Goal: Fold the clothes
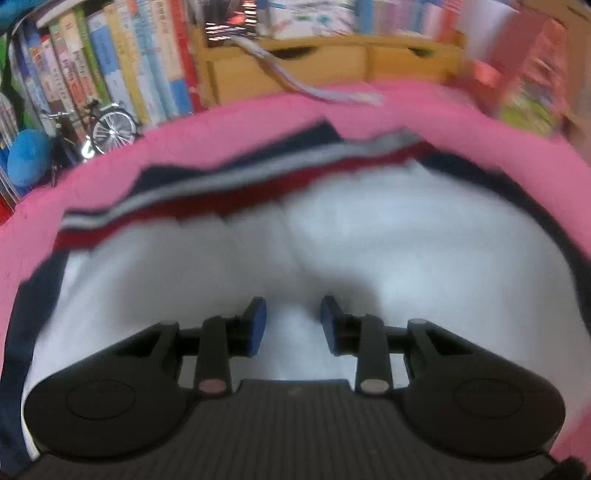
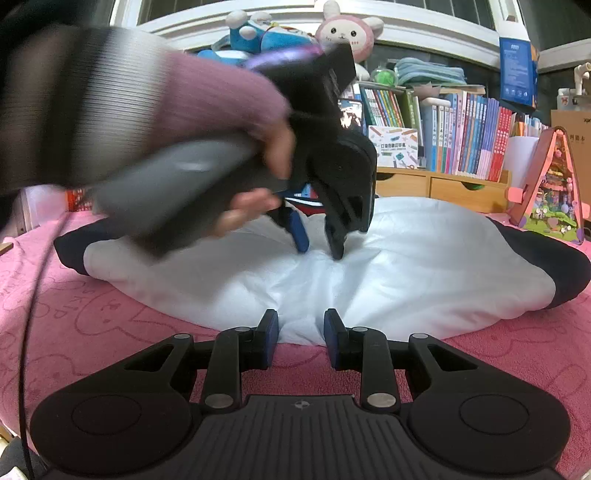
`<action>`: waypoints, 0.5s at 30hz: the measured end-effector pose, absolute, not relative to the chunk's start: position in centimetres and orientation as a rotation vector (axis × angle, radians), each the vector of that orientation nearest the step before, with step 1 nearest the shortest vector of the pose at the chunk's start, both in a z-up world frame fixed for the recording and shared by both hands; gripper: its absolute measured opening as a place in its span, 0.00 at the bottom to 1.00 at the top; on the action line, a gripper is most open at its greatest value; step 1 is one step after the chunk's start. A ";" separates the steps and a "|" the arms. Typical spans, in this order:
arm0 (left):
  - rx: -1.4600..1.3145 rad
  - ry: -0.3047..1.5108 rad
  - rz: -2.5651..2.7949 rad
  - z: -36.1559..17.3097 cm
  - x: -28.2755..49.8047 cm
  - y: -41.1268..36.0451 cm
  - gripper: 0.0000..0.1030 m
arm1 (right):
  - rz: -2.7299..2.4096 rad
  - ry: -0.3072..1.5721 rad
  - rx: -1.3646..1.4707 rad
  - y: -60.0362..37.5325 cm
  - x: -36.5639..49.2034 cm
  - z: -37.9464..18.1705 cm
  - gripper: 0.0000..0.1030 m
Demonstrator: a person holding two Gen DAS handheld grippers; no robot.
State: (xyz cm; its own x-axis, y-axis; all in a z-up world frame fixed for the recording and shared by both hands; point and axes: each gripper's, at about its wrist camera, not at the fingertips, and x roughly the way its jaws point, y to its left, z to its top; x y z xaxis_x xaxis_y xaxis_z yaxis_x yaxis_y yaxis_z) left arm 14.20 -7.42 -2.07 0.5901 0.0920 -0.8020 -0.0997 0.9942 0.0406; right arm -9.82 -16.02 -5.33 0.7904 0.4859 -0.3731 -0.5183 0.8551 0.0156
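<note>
A white garment (image 1: 369,240) (image 2: 424,258) with navy sleeves (image 2: 561,269) lies spread on a pink cover (image 1: 258,122) (image 2: 92,314). Its red, white and navy striped band (image 1: 221,188) runs along the far side. My left gripper (image 1: 293,323) points steeply down over the white middle, blurred, with its blue pads apart and nothing pinched between them. In the right wrist view a hand (image 2: 258,199) holds that left gripper (image 2: 319,245), whose tips touch the puckered cloth. My right gripper (image 2: 301,339) sits low at the near hem, and the white edge fills the gap between its pads.
Rows of books (image 1: 110,74) (image 2: 472,136) and wooden drawers (image 1: 295,70) (image 2: 443,184) line the back. A model bicycle (image 1: 107,127) stands at the far left, a pink toy house (image 2: 550,188) at the right, and plush toys (image 2: 347,33) sit above.
</note>
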 end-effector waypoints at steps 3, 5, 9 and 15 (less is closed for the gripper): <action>-0.067 0.897 0.162 -2.1 17.2 -5.3 0.32 | 0.545 0.374 -0.090 -16.1 -9.9 -5.4 0.28; -0.135 0.900 0.182 -2.1 18.0 -4.5 0.32 | 0.548 0.372 -0.092 -16.2 -10.1 -5.5 0.28; -0.101 0.892 0.188 -1.6 16.9 -5.1 0.30 | 0.555 0.370 -0.097 -16.4 -10.4 -5.6 0.29; -0.102 0.750 0.115 2.0 10.1 -6.7 0.31 | 0.650 0.411 0.088 -20.3 -9.5 -5.5 0.33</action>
